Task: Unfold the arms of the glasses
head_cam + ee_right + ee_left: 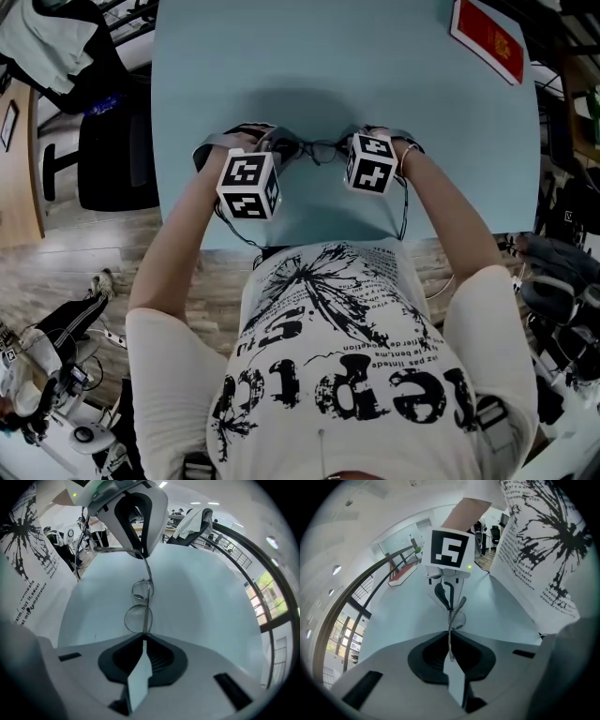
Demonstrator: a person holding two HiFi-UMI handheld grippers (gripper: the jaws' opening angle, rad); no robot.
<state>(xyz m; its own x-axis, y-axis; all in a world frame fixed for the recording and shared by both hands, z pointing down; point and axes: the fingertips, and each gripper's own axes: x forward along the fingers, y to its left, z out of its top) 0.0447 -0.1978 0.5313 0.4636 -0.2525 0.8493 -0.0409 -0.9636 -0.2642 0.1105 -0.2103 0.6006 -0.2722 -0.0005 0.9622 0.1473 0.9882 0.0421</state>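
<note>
Wire-rimmed glasses (138, 619): clamping arm in left gripper (451, 656), frame end in right gripper (143, 644), both jaws tight. Prob. swinging arm open now; needing slow outward pull next.

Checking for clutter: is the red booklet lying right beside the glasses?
No, the red booklet lies near the far corner of the table, well away from the glasses.

My left hand-held gripper (450, 645) is clamped on a thin arm (449, 629) of the glasses (457, 618), over the pale blue tabletop (393, 620). Just beyond, my right hand-held gripper (449, 603) pinches their other end. A red book (404, 573) lies near the tabletop's far edge.
</note>
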